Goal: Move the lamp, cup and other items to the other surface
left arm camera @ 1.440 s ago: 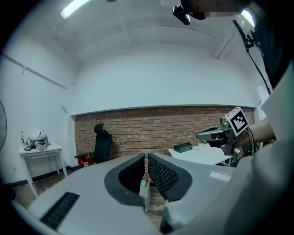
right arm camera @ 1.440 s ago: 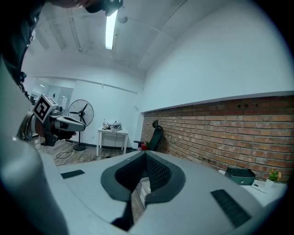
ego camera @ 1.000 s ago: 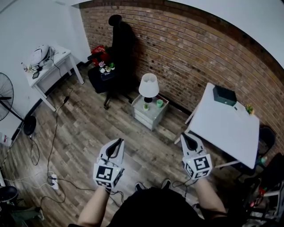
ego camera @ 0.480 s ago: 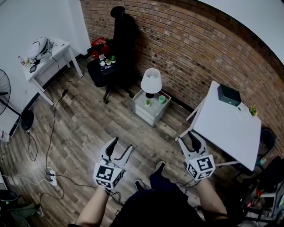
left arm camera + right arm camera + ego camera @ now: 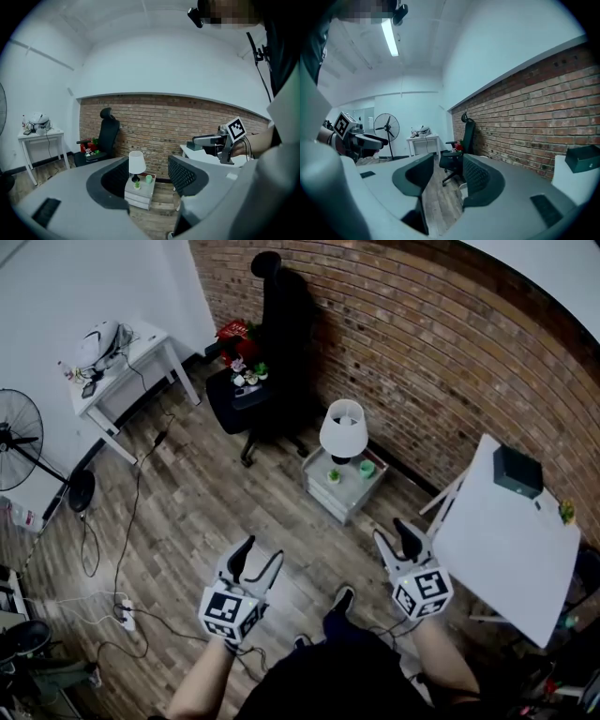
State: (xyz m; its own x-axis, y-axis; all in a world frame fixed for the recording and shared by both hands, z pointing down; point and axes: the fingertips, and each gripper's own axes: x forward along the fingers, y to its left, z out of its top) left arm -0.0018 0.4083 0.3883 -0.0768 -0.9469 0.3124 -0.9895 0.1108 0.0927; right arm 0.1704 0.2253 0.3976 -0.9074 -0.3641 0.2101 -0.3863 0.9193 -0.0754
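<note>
A lamp with a white shade stands on a small grey nightstand by the brick wall, beside a green cup and a tiny potted plant. The left gripper view frames the lamp and cup between its jaws, far off. My left gripper and right gripper hover over the wooden floor, short of the nightstand. Both have just been opening and stand open with nothing between them. At the right a white table carries a dark box.
A black office chair with red flowers on its seat stands left of the nightstand. A white desk and a floor fan are at the far left. Cables and a power strip lie on the floor.
Both grippers went from shut to open and moved forward and lower. The person stepped toward the nightstand, which now sits further right in the head view.
</note>
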